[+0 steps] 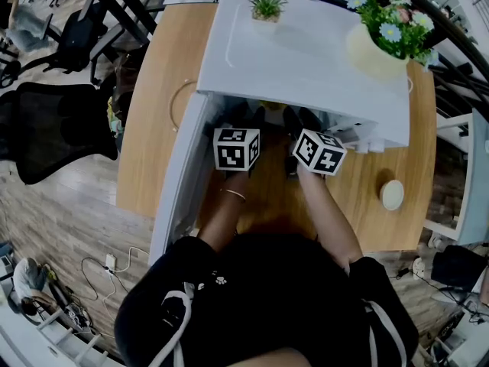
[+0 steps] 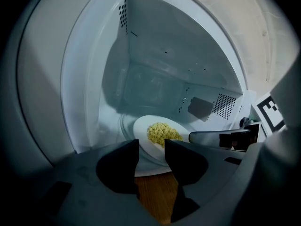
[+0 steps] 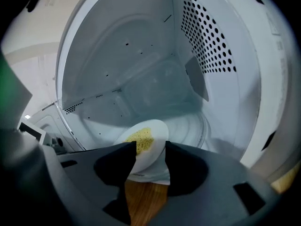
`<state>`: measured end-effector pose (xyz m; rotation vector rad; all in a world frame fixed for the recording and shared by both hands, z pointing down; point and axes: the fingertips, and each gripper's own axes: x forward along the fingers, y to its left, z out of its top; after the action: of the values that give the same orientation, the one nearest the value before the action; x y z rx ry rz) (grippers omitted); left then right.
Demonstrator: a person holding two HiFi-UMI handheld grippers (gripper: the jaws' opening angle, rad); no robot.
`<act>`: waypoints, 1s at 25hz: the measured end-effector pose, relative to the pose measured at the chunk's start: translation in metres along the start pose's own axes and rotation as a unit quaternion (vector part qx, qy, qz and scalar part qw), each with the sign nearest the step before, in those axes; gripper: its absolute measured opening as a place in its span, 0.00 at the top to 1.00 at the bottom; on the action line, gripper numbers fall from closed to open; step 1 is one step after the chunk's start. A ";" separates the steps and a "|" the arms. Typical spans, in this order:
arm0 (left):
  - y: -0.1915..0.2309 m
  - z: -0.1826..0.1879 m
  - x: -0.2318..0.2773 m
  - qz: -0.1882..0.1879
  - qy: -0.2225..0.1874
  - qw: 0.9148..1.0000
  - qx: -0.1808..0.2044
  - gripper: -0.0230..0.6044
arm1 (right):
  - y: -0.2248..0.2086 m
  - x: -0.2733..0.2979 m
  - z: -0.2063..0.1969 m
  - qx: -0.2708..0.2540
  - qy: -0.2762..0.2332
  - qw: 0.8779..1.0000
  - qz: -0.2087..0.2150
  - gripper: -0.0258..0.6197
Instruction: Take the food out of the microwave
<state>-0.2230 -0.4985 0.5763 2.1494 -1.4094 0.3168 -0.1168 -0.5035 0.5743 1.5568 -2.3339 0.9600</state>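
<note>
Bright, even room light is filling the head view, with its edges bending strongly. Both gripper views are showing a dim, bluish microwave cavity (image 2: 155,79), with their corners vignetting to black.

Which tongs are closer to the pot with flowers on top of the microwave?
Right. The right tongs reach into the microwave below the flower pot; the left tongs are farther to its left.

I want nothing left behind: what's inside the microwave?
The microwave holds one white plate with yellow food on it, near the opening. The cavity floor beneath the plate is covered.
</note>
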 end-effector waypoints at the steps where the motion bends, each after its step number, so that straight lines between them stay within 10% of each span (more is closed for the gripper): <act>1: 0.000 0.000 -0.001 -0.001 0.000 1.000 -0.001 0.72 | 0.000 -0.001 0.000 0.003 0.001 1.000 0.001 0.68; 25: -0.019 -0.018 -0.025 -0.049 0.014 0.998 -0.038 0.72 | -0.015 -0.041 -0.021 0.059 0.002 0.998 -0.012 0.70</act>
<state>-0.2149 -0.4639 0.5736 2.1350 -1.2759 0.2508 -0.0900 -0.4635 0.5780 1.6191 -2.2889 1.1140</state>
